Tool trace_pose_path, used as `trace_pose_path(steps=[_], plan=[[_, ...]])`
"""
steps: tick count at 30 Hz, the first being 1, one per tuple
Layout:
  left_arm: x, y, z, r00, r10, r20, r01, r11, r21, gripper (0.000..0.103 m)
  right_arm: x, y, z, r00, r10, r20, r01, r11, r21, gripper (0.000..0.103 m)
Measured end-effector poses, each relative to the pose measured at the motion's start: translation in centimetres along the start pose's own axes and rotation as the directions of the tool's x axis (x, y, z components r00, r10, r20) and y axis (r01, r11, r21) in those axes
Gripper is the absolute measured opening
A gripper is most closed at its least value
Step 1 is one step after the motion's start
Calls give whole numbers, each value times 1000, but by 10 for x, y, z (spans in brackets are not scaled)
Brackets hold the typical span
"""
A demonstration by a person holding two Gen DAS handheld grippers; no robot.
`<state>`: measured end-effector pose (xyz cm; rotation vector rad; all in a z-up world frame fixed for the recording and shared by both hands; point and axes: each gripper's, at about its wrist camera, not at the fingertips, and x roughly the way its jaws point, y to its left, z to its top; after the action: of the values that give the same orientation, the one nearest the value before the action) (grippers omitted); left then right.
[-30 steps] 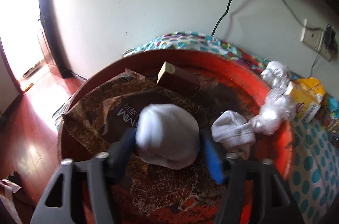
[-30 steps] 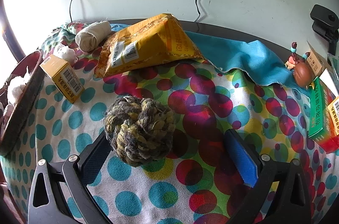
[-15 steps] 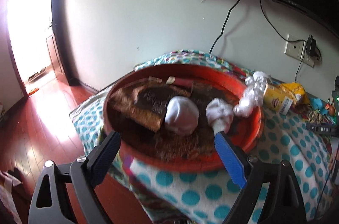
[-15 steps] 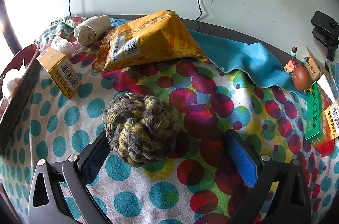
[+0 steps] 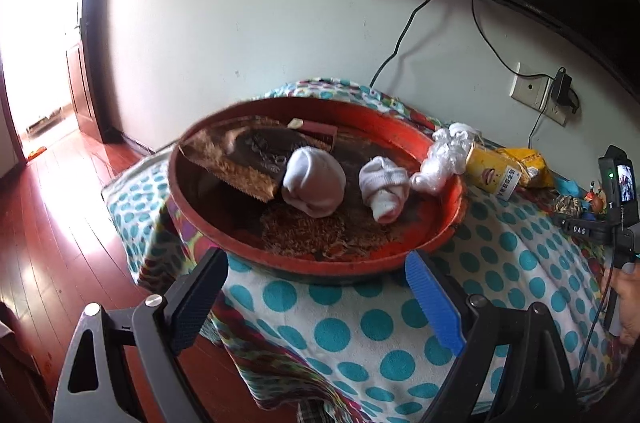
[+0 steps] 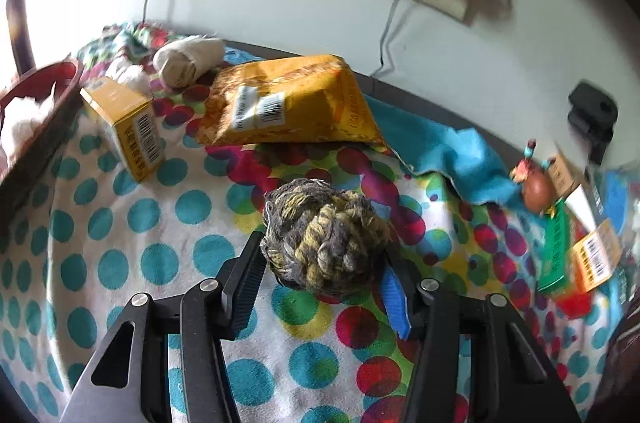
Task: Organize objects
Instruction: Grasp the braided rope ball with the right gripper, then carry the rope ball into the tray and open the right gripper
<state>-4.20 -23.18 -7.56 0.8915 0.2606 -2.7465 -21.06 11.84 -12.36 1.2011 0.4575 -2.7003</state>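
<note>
Right gripper (image 6: 324, 265) first: its jaws are closing around the grey-and-yellow knotted rope ball (image 6: 325, 237), both pads already against its sides, the ball sitting on the polka-dot cloth-covered tabletop (image 6: 120, 263) near the middle. Beyond it, toward the left edge, stands a small yellow cardboard box (image 6: 128, 127) with a barcode on its end; the print beside the barcode is too small to read. Further back lies a yellow-orange foil snack bag (image 6: 292, 103) carrying a white barcode label, and behind that, near the back edge, a rolled beige sock (image 6: 188, 57). Off to the right edge, a green carton (image 6: 554, 251) with vertical writing I can't make out. Over to the left gripper (image 5: 316, 275): jaws spread wide, nothing between them, hovering off the near edge of the tabletop just short of the big round red tray (image 5: 448, 223). Inside the tray lie a white balled sock (image 5: 314, 181), a second white rolled sock (image 5: 384, 187) to its right, and a brown patterned bag (image 5: 248, 155) behind them. At the far right of that view, the other handheld unit shows the letters "DAS" (image 5: 579, 230).
</note>
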Motion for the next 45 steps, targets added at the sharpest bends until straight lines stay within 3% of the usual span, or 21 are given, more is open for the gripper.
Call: trace_pose_path(steps=[4, 10, 17, 21, 35, 41, 44, 45], plan=[[-2, 5, 1, 999, 37, 6, -37, 999, -7, 93, -16, 23, 8, 1000, 12, 22, -11, 999, -31, 50], [1, 15, 3, 998, 69, -11, -70, 997, -32, 93, -54, 117, 44, 982, 159, 101, -142, 977, -157, 50], [-1, 19, 4, 997, 72, -7, -73, 997, -38, 93, -74, 220, 75, 952, 285, 109, -244, 925, -292, 50], [1, 24, 6, 997, 75, -5, -75, 996, -49, 93, -70, 257, 86, 949, 303, 88, -258, 906, -336, 50], [13, 40, 6, 996, 77, -41, -81, 991, -108, 93, -43, 329, 90, 940, 339, -27, -317, 846, -428, 51], [13, 37, 5, 996, 73, -43, -77, 992, -102, 93, -36, 330, 84, 936, 347, -64, -342, 845, -410, 53], [13, 36, 6, 996, 76, -42, -80, 992, -96, 93, -43, 324, 87, 933, 356, -44, -343, 848, -405, 68], [12, 35, 5, 996, 78, -40, -81, 992, -93, 93, -48, 320, 88, 931, 365, -23, -343, 849, -401, 81]])
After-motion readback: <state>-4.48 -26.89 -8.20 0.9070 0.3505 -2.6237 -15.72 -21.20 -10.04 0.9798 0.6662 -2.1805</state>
